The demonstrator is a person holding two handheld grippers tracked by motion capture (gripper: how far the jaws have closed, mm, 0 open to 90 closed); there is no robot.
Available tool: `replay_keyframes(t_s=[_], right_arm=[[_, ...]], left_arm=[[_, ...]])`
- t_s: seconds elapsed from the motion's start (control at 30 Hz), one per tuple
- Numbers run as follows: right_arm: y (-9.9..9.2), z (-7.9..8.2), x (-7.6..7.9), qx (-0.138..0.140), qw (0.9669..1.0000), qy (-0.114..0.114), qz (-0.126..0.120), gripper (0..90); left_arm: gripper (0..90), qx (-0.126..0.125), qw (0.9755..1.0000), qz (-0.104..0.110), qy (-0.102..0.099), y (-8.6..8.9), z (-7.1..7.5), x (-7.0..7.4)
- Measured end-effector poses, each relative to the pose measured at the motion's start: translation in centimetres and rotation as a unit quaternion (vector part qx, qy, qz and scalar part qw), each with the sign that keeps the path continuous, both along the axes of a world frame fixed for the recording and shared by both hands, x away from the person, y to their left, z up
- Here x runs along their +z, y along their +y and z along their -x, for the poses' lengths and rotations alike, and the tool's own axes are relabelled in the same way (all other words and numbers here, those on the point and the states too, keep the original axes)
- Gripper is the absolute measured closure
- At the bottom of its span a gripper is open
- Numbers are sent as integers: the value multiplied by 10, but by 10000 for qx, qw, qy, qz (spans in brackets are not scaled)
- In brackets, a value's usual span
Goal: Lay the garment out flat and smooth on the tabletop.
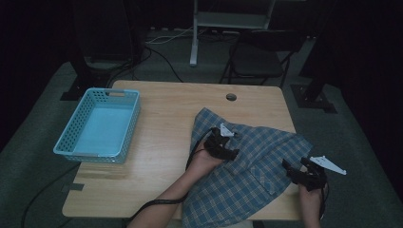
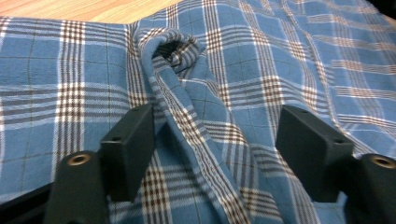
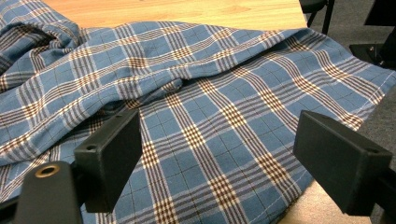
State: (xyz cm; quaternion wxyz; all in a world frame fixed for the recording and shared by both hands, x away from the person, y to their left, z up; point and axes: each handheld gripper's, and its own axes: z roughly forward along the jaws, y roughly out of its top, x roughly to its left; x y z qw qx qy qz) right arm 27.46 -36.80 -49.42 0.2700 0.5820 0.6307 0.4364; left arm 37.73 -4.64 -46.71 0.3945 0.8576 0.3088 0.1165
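shirt: blue plaid shirt [image 1: 247, 166] spread on right half of the bench [image 1: 166, 142], near edge hangs over the person's side
fold: raised ridge of cloth [image 2: 187, 107] runs lengthwise away from left tongs, straight between its jaws, curled loop at far end
left tongs: left tongs [image 1: 223, 145] down on shirt's middle, jaws part open, straddling ridge, pads not yet pressing, nothing held
right tongs: right tongs [image 1: 304, 173] at shirt's right edge near bench corner, jaws wide apart, cloth below and ahead, nothing gripped
key relation: ridge lies dead ahead of left tongs, long axis along its reach; left is nearer, pinch looks next
basket: light blue basket [image 1: 97, 124] far left on bench, well apart from shirt
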Motion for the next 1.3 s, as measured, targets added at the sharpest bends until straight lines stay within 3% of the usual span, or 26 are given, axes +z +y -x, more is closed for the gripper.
replay_keyframes(t_s=[0.17,0.37,0.67,0.9,1.1,1.3], right_arm=[[1,0,0,8,10000,5,33,150],[1,-1,0,-6,10000,29,63,151],[0,-1,0,-38,10000,50,6,151],[-1,-1,0,-51,9999,70,-52,151],[-2,-2,0,-56,9999,73,-58,151],[-2,-2,-1,-80,9999,84,-95,151]], left_arm=[[444,26,9993,-257,-283,-2,0,-8],[643,-22,9980,-383,-503,1,1,-11],[854,14,9994,72,-350,13,1,-6],[857,128,9974,328,-627,28,7,15],[857,277,9953,601,-707,56,6,30],[856,583,9912,910,-761,98,4,45]])
